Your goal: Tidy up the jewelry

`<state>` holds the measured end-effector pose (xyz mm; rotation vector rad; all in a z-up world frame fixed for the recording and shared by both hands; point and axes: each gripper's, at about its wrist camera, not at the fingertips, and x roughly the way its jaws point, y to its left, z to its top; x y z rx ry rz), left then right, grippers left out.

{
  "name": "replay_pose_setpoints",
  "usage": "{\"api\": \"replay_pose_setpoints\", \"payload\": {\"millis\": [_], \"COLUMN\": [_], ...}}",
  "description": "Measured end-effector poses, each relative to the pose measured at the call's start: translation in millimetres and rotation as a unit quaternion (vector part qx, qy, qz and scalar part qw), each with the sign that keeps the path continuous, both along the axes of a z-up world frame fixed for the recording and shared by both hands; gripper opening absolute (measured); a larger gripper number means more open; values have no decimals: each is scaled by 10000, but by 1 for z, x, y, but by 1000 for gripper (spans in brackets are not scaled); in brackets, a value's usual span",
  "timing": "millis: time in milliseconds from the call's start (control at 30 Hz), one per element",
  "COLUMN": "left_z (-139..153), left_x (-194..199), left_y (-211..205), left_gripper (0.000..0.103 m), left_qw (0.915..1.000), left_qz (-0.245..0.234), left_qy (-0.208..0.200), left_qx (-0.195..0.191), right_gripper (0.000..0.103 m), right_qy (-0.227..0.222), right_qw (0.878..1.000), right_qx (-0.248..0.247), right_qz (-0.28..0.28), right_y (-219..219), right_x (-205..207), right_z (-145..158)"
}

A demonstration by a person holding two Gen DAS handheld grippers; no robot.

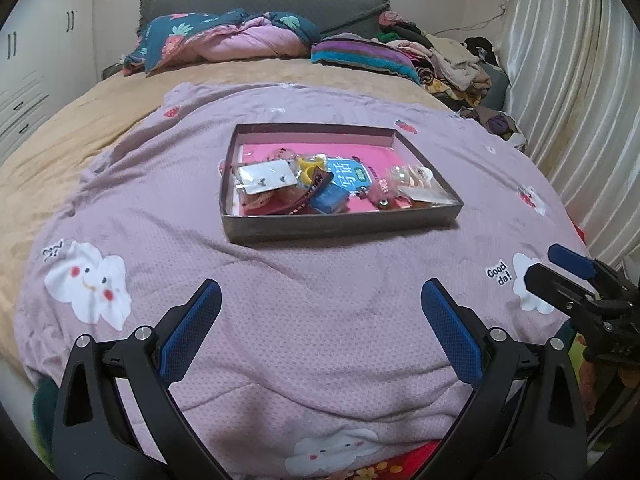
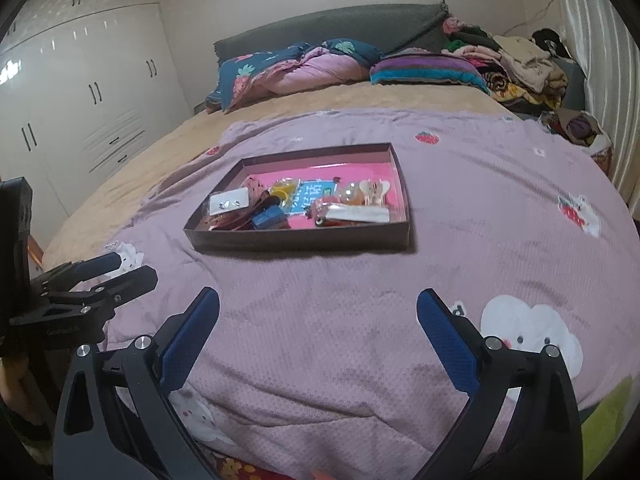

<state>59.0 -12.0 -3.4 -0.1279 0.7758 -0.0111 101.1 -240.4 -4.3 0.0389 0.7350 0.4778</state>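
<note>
A shallow dark tray [image 1: 340, 226] with a pink floor lies on the mauve quilt [image 1: 320, 360] in the middle of the bed. Inside it are a white earring card [image 1: 266, 178], a yellow ring [image 1: 308, 168], a small blue box [image 1: 328, 198] and clear packets of trinkets [image 1: 418, 186]. My left gripper [image 1: 322, 292] hovers open over the quilt, short of the tray, holding nothing. In the right wrist view the same tray [image 2: 300, 240] sits ahead, and my right gripper [image 2: 318, 300] is open and empty too. Each gripper shows at the other view's edge: right gripper [image 1: 546, 266], left gripper [image 2: 136, 266].
A rolled pink and navy quilt [image 1: 224, 40] and a striped pillow [image 1: 360, 56] lie at the grey headboard. A heap of clothes [image 1: 452, 64] fills the far right corner by the curtain [image 1: 568, 80]. White wardrobes [image 2: 80, 100] stand on the left.
</note>
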Motion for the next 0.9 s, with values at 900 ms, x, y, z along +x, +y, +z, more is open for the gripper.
{"api": "replay_pose_setpoints", "payload": {"millis": [900], "left_z": [2], "left_x": [-2], "left_y": [-5], "left_gripper": [94], "left_qw": [10000], "left_qz": [-52], "left_qy": [56], "left_qx": [-7], "right_gripper": [99], "right_qy": [26], "right_qw": [9999], "right_qx": [-149], "right_qz": [72], "right_y": [3], "right_x": [-7], "right_z": [-3]}}
